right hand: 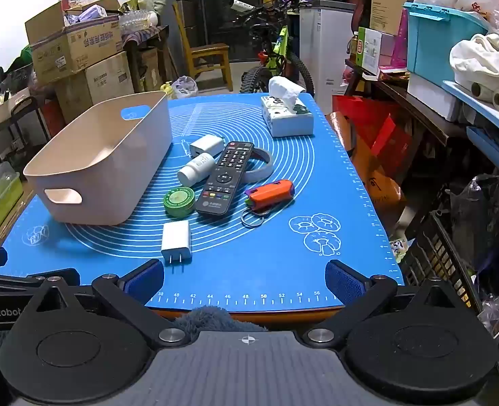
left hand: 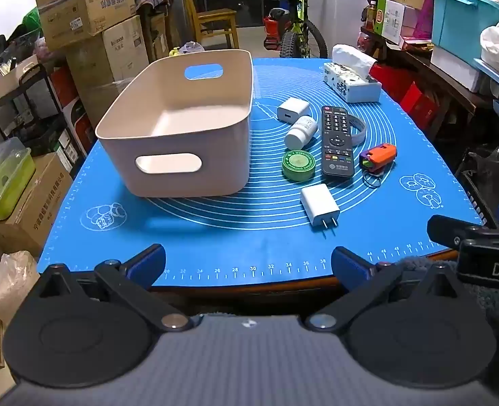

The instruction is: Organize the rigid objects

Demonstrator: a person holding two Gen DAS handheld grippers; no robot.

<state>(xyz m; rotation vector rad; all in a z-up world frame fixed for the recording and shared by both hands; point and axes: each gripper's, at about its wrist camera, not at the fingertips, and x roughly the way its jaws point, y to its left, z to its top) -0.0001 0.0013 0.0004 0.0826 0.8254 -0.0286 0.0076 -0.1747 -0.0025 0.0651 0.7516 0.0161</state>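
Observation:
An empty beige bin (left hand: 181,125) (right hand: 104,159) stands on the left of the blue mat (left hand: 215,230) (right hand: 249,264). To its right lie a black remote (left hand: 337,140) (right hand: 227,177), a white pill bottle (left hand: 300,132) (right hand: 195,168), a green round tin (left hand: 298,165) (right hand: 179,201), an orange and purple key fob (left hand: 378,156) (right hand: 271,193), a white cube charger (left hand: 293,109) (right hand: 206,144) and a white plug adapter (left hand: 320,205) (right hand: 176,241). My left gripper (left hand: 248,264) and right gripper (right hand: 244,279) are open and empty at the mat's near edge.
A tissue box (left hand: 351,81) (right hand: 286,115) stands at the mat's far right. A grey band (right hand: 259,167) lies under the remote. Cardboard boxes (left hand: 87,17) are stacked left of the table, shelves and a teal bin (right hand: 442,40) to the right.

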